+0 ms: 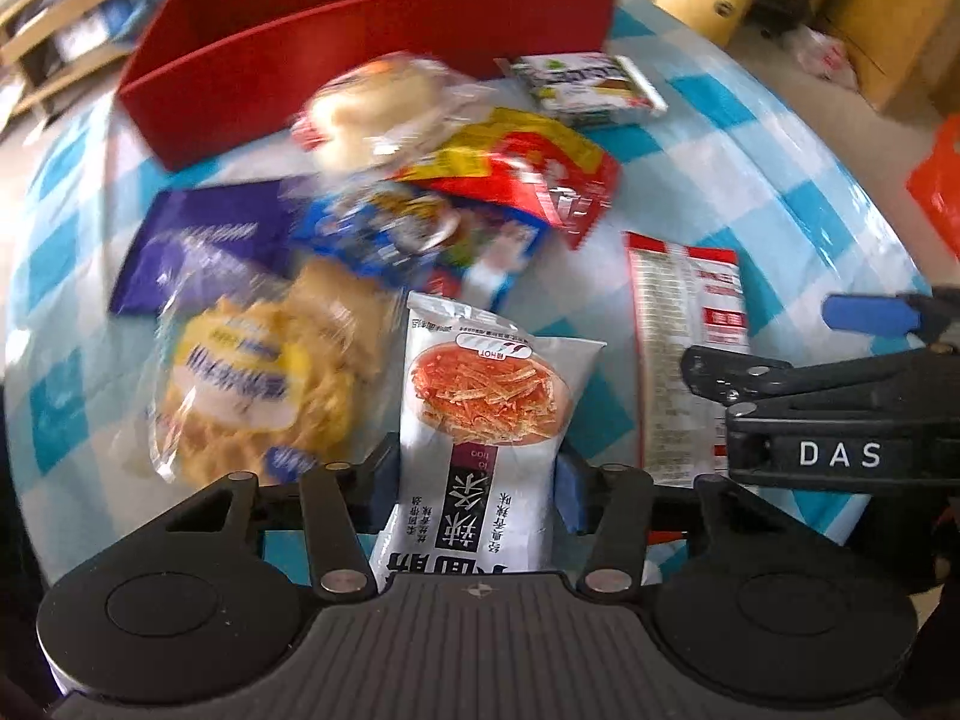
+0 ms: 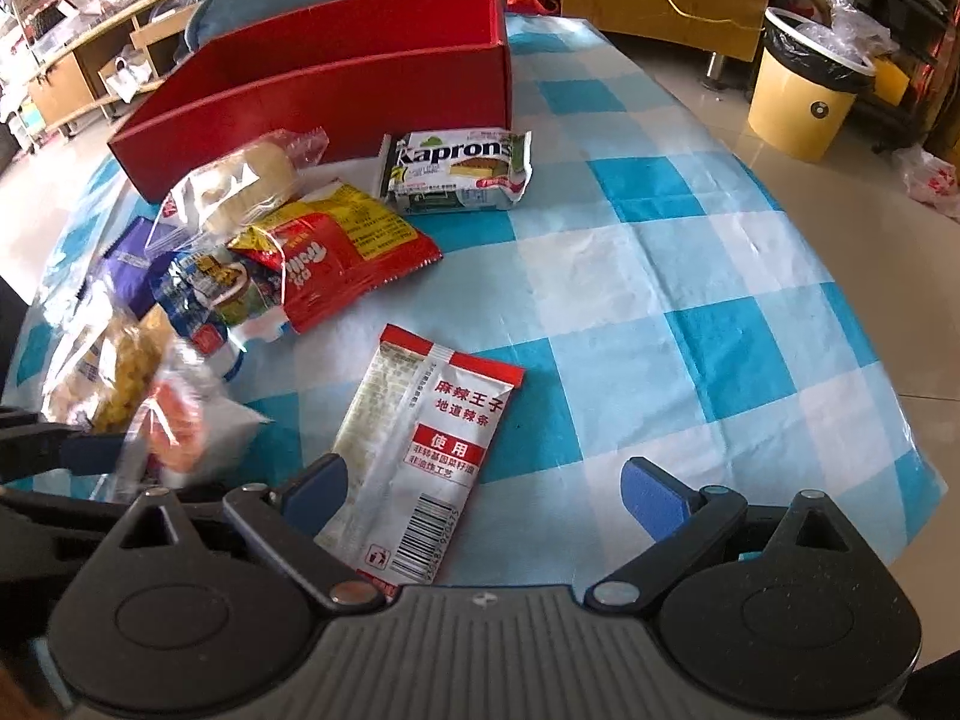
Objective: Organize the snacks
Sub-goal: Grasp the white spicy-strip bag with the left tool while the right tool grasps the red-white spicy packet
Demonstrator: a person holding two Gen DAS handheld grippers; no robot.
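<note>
My left gripper (image 1: 477, 480) is shut on a white spicy-strip packet (image 1: 486, 420), held upright above the table; the packet shows blurred at the left in the right wrist view (image 2: 180, 426). My right gripper (image 2: 483, 492) is open, low over the table, its jaws either side of a red-and-white sachet (image 2: 420, 450) lying flat; the sachet also shows in the left wrist view (image 1: 684, 330). A long red box (image 2: 336, 90) stands open at the back (image 1: 360, 48). In front of it lies a pile of snacks: a bread bag (image 2: 240, 180), a red-yellow bag (image 2: 342, 252), a Kaprons wafer pack (image 2: 459, 171).
A yellow noodle-snack bag (image 1: 258, 384), a purple packet (image 1: 198, 240) and a blue packet (image 1: 414, 234) lie left of the held packet. The checked blue tablecloth (image 2: 690, 300) covers the table. A yellow bin (image 2: 804, 96) stands on the floor beyond the right edge.
</note>
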